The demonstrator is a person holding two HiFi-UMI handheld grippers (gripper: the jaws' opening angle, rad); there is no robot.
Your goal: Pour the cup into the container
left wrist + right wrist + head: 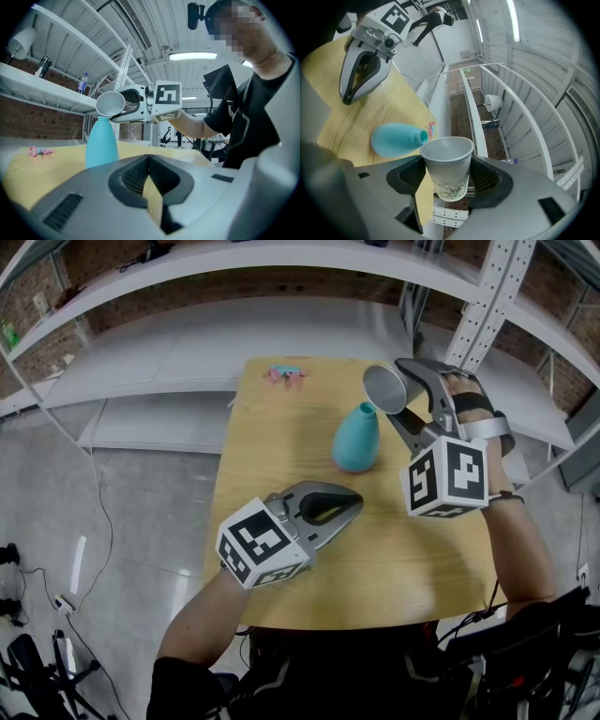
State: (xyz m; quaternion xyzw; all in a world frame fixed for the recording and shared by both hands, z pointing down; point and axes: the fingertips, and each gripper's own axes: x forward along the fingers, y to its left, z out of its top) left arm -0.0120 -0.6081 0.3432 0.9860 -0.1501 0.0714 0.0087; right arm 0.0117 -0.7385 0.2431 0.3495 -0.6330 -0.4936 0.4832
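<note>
In the head view the pour looks under way: the right tool (412, 395) is clamped on the paper cup (382, 387), which is tipped so its rim hangs just above the mouth of the teal container (356, 439) standing on the tabletop (394, 549). In the left gripper view the left tool (154, 206) has its jaws together on nothing, and the cup's lip sits over the narrow neck, so the next move calls for more tilt without drifting off it. In the right gripper view I can make out no contents inside the cup, and a small pink object (431, 127) lies beyond the container, not in the way.
</note>
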